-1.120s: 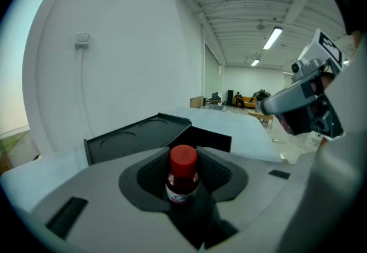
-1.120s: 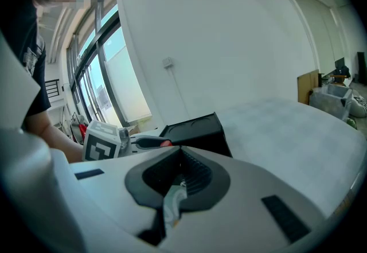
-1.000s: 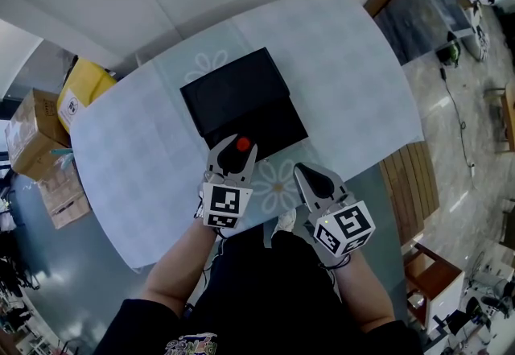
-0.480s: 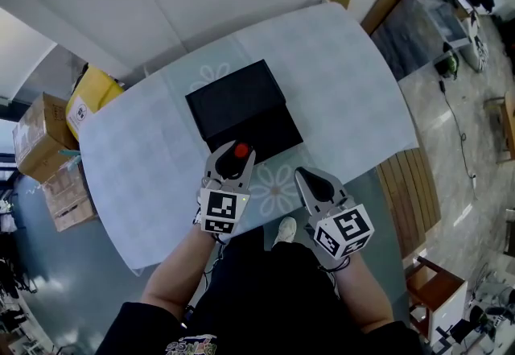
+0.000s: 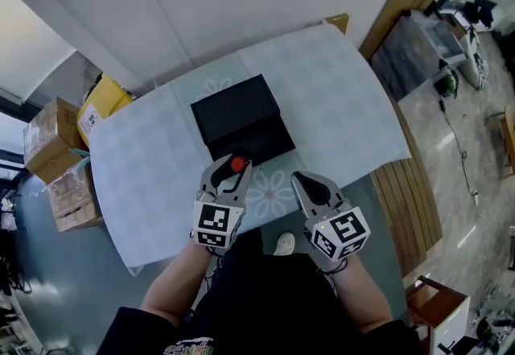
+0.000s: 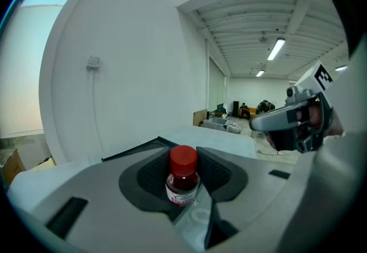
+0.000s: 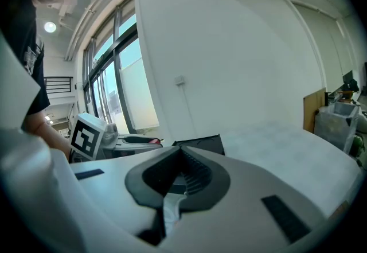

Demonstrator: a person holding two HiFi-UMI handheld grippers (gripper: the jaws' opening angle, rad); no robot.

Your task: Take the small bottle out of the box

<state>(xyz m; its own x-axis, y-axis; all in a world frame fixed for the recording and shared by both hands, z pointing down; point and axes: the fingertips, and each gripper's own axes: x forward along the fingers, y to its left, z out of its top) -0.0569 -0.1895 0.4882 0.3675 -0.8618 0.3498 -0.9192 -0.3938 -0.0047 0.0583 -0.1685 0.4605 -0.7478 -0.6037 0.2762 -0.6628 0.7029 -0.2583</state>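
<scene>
The left claw (image 5: pixel 232 171) is pinched on the small bottle (image 6: pixel 183 181), gripping it below its red cap; the bottle stands upright between the pads. It is outside the box (image 5: pixel 238 113), at the box's near edge, over the bench (image 5: pixel 153 176). The box is black, open, and lies near the middle of the bench. The right claw (image 5: pixel 309 185) is pressed together with nothing in it, just beside the left claw at the near bench edge. Off the bench's left end stand cardboard cartons (image 5: pixel 50 138) and a yellow carton (image 5: pixel 103 98). A slatted wooden panel (image 5: pixel 412 188) lies off the right end.
</scene>
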